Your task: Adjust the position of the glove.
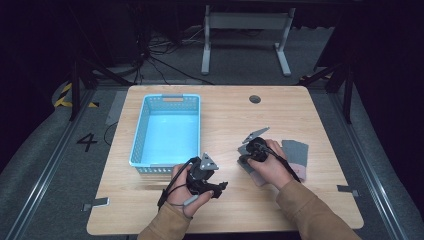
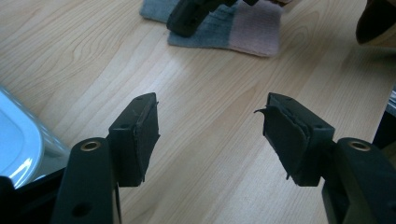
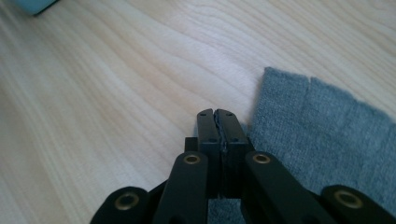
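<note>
Two grey cloths with pink ends lie at the right of the wooden table (image 1: 225, 110). One cloth (image 1: 296, 151) lies flat to the right of my right hand. The other cloth (image 1: 248, 167) lies partly under that hand. My right gripper (image 1: 243, 159) is shut, its tips (image 3: 217, 114) low over the wood beside the grey cloth's edge (image 3: 327, 140), with nothing visible between the jaws. My left gripper (image 1: 222, 187) hovers near the front edge, open (image 2: 210, 126) and empty, and points toward the grey and pink cloth (image 2: 233, 30). The right gripper's tip (image 2: 184, 21) rests on that cloth.
A light blue perforated basket (image 1: 141, 131) stands empty at the table's left half, just beyond my left hand; its rim (image 2: 16, 140) shows in the left gripper view. A dark round grommet (image 1: 255, 99) sits near the far edge. Bare wood lies between the grippers.
</note>
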### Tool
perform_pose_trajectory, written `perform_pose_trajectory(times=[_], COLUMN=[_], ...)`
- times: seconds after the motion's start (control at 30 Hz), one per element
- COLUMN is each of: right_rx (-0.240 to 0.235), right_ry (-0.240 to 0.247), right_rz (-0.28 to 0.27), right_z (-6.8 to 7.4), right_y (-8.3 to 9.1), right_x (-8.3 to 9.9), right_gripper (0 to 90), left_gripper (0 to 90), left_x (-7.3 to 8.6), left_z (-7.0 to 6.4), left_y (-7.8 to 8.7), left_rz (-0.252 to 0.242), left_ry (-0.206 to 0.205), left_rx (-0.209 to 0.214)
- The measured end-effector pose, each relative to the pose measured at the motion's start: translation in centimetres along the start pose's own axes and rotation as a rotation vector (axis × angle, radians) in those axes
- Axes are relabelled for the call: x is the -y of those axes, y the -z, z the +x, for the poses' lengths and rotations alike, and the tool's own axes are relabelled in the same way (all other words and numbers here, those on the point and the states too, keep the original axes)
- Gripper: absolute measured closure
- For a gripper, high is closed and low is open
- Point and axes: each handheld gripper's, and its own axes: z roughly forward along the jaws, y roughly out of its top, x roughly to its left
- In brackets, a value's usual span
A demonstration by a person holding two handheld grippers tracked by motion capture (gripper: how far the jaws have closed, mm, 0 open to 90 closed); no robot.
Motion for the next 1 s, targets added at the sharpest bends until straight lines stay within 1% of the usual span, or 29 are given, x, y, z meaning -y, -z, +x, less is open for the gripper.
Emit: perform_pose_trajectory(times=[0.17,0.27,0.5,0.6,0.73,0.8,1.0], right_rx=[-0.043,-0.097,-0.147,-0.164,-0.178,-0.180,-0.190], right_ry=[0.033,0.049,0.084,0.091,0.095,0.093,0.095], right_rz=[0.008,0.022,0.051,0.062,0.066,0.075,0.093], right_z=[1.3,2.2,3.9,4.4,4.7,4.9,5.2], right_y=[0.3,0.6,1.2,1.5,1.8,1.9,2.3], right_x=[0.6,1.1,2.1,2.7,3.1,3.3,3.9], right_gripper=[90.0,90.0,90.0,90.0,90.0,90.0,90.0], left_gripper=[36.8,36.8,36.8,36.8,36.8,36.8,36.8], left_x=[-0.1,-0.2,-0.3,-0.3,-0.6,-0.7,-0.9], left_z=[0.0,-0.1,0.0,0.0,-0.1,-0.1,-0.2], left_y=[0.0,-0.1,-0.1,-0.2,-0.3,-0.4,-0.6], left_rz=[-0.001,0.000,0.003,0.001,-0.001,0.001,-0.004], left_ry=[-0.004,-0.007,-0.009,-0.010,-0.014,-0.023,-0.021], left_rx=[0.000,0.002,0.006,0.006,0.008,0.011,0.017])
